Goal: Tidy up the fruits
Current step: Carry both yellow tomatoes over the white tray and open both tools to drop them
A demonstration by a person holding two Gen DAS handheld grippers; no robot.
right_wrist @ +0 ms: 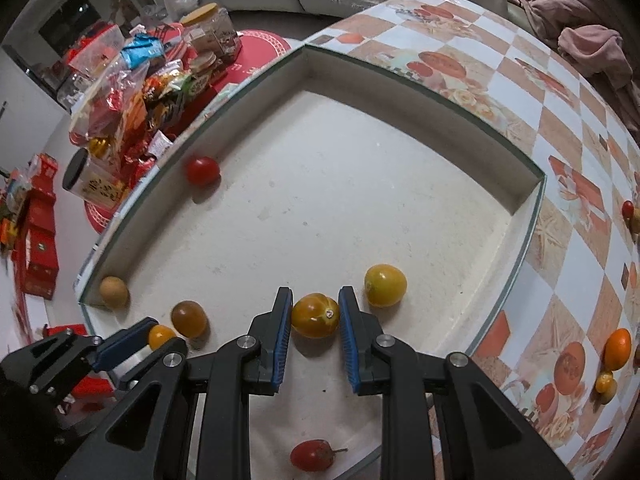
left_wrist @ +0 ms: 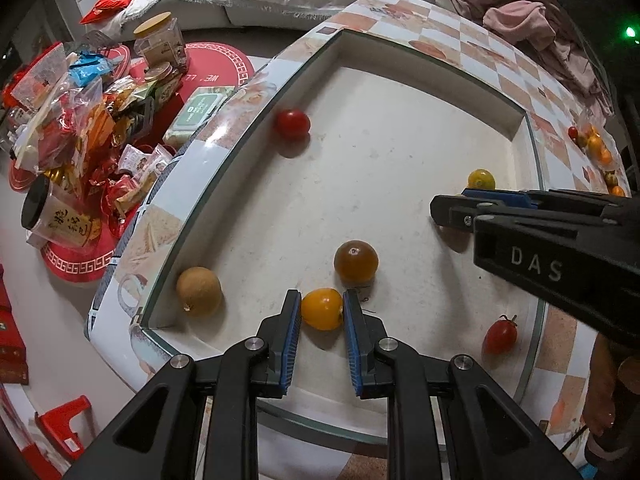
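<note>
Two fruits sit dead ahead between my jaws: left gripper (left_wrist: pixel 322 308) pinching the orange tomato (left_wrist: pixel 322 309), right gripper (right_wrist: pixel 315 316) closed around the amber tomato (right_wrist: pixel 315 316). Both lie on the tray (right_wrist: pixel 400 200) floor; farther off, a red tomato (left_wrist: pixel 292 123) hugs its wall.

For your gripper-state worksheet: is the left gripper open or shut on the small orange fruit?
Shut on it. The left gripper has both blue pads touching the orange fruit on either side; the right wrist view shows the same grip.
</note>
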